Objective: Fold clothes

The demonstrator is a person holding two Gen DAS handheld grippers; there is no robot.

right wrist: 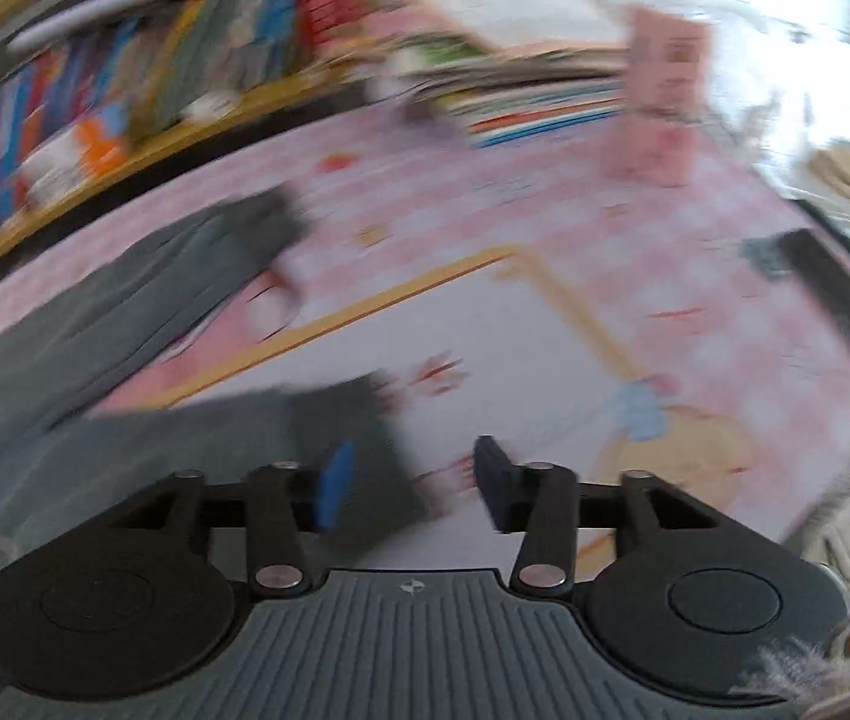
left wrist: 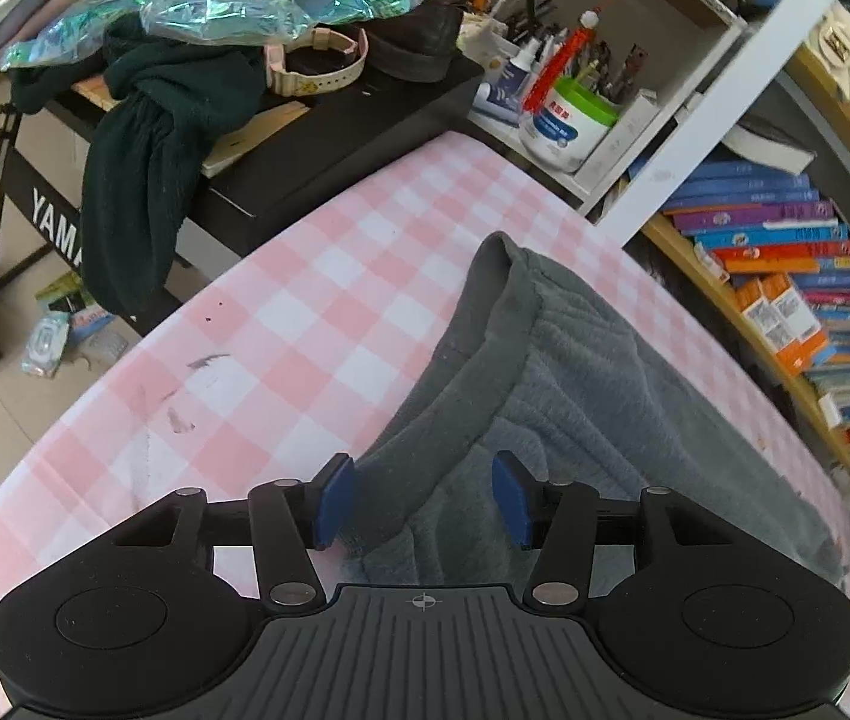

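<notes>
The grey garment (left wrist: pixel 574 372) is spread on the pink-checked desk (left wrist: pixel 281 324). The left tongs (left wrist: pixel 422 498) are held wide over its waistband; the right tongs (right wrist: pixel 413 489), blurred, are also spread wide, empty.

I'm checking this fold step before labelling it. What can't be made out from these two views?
- Right wrist view: motion blur smears the grey garment; its folds and shelf books are unreadable.
- Left wrist view: the grey garment's near end is hidden under the open left gripper.
- Right gripper: open, but the blur hides whether it touches cloth.
</notes>
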